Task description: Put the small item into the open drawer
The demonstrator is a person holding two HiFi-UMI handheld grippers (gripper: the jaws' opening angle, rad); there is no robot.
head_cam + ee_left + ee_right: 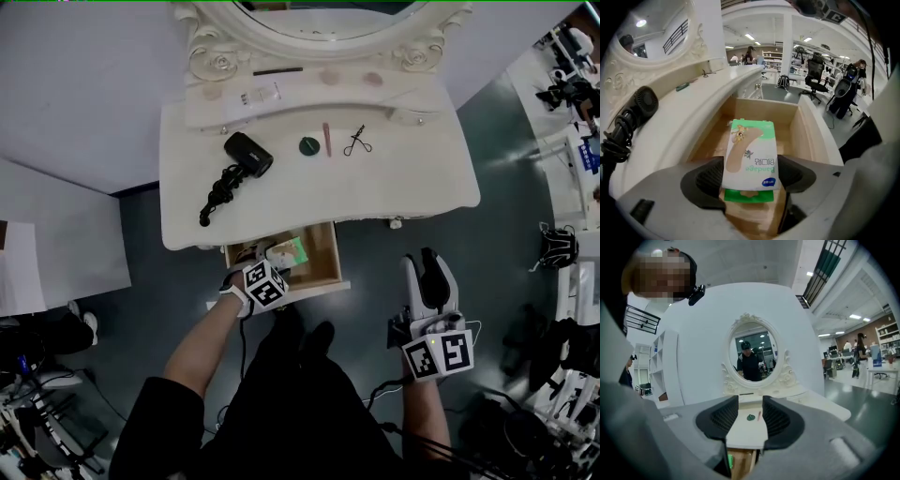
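Holding the bandage box [751, 154] clamped between its jaws, the left gripper [265, 274] is poised over the open drawer [325, 267], which is pulled out from under the white counter [412, 192]. The box is gripped at its near end, and its far end is tilted down toward the wooden drawer floor. Whether it touches the floor cannot be told.

To finish the step well, the box should be lowered until it lies flat inside the wooden walls, clear of the front lip, and only then should the jaws be parted. A release from height is judged likely to let the light carton tumble or land on edge. The gripper should then be drawn straight back, so that the carton is not dragged out with it.

Further right, the right gripper [421, 264] is held well apart from the drawer. Its jaws are set partly apart with nothing between them, and it is best kept out of the way.

On the counter, from left to right, are counted:
- one black hair dryer [247, 155] with a coiled cord
- one round green item [309, 145]
- one pink stick [327, 139]
- one eyelash curler [356, 141]

One drawer is seen open, one box is held, and two grippers are counted. One oval mirror [328, 23] is set behind.
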